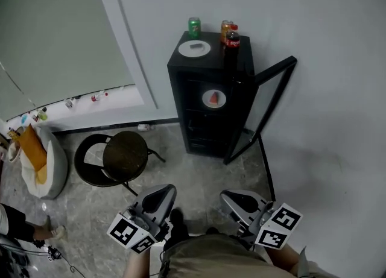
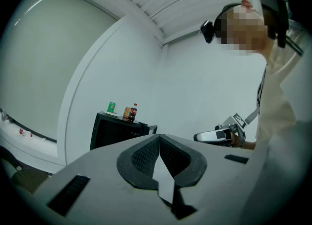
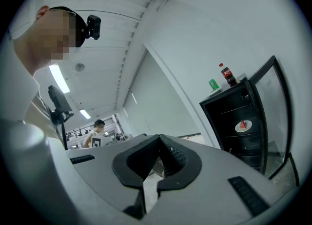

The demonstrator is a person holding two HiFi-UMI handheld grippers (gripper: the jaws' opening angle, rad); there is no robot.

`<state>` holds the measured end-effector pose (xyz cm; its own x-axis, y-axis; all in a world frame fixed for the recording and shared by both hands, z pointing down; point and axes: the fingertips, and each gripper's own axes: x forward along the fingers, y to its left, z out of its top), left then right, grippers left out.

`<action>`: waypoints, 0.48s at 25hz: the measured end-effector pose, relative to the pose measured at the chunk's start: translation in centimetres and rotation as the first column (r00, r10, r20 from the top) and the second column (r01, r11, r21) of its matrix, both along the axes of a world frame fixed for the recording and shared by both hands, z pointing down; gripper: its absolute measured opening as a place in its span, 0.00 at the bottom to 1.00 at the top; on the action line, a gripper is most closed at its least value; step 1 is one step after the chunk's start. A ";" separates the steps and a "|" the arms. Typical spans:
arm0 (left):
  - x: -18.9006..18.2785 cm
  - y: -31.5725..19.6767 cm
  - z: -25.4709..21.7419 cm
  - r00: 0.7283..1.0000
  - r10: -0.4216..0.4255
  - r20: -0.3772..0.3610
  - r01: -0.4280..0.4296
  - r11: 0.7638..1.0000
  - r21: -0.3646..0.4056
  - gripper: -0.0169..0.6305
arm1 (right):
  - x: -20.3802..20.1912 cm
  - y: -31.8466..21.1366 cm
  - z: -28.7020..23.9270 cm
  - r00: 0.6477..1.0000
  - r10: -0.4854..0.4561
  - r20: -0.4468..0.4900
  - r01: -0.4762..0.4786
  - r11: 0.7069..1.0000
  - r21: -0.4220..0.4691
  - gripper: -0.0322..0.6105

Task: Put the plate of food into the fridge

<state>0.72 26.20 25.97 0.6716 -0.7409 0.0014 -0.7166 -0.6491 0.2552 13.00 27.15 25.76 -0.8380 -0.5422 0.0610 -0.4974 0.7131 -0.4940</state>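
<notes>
**Head view: plate of food sits inside the open fridge, both grippers shut and empty**

Head view, far left: a white bag (image 1: pixel 51 171) slumps on the grey floor (image 1: pixel 199 174) with something orange sticking out of its top. Just right of it stands a round black stool (image 1: pixel 123 155).

The left gripper (image 1: pixel 170 188) is low in the frame, close to the person's body. The left gripper view shows its two dark pads pressed together with nothing between them.

Further right, against the white wall, stands a small black fridge (image 1: pixel 177 99). It is well apart from both grippers. On its top, from left to right, are a green can (image 1: pixel 194 27), a white plate (image 1: pixel 202 49) carrying a small dark item, an orange can (image 1: pixel 225 28) and a cola bottle (image 1: pixel 232 38). The can and bottle stand close together at the right rear corner.

The plate of food (image 1: pixel 221 100) rests on a shelf in the upper part of the fridge. It holds a red wedge-shaped piece. The right gripper view also shows it on that shelf.

The right gripper (image 1: pixel 224 194) is beside the left one, pointing roughly toward the fridge. Its own view shows its jaws closed on each other, holding nothing.

At the far right, the fridge's glass door (image 1: pixel 269 105) is swung wide open, hinged on the right side.
</notes>
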 end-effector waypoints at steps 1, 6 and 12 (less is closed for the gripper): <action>-0.7 -0.6 0.1 1.000 0.004 -0.010 -0.004 1.000 0.001 0.04 | -0.6 -0.6 0.1 1.000 0.012 -0.007 -0.012 1.000 -0.002 0.08; -5.4 -3.8 0.7 0.999 0.021 -0.045 -0.021 1.000 -0.003 0.04 | -5.3 -3.8 -0.2 0.999 0.043 -0.014 -0.043 0.999 -0.013 0.08; -11.8 -7.6 0.5 0.997 0.046 -0.057 -0.046 0.999 0.002 0.04 | -11.2 -7.1 -1.0 0.998 0.062 0.007 -0.061 0.997 -0.039 0.08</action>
<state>-11.05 18.62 26.49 0.7039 -0.7093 -0.0383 -0.6704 -0.6812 0.2940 1.83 20.04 24.73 -0.8038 -0.5900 0.0760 -0.5353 0.6616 -0.5252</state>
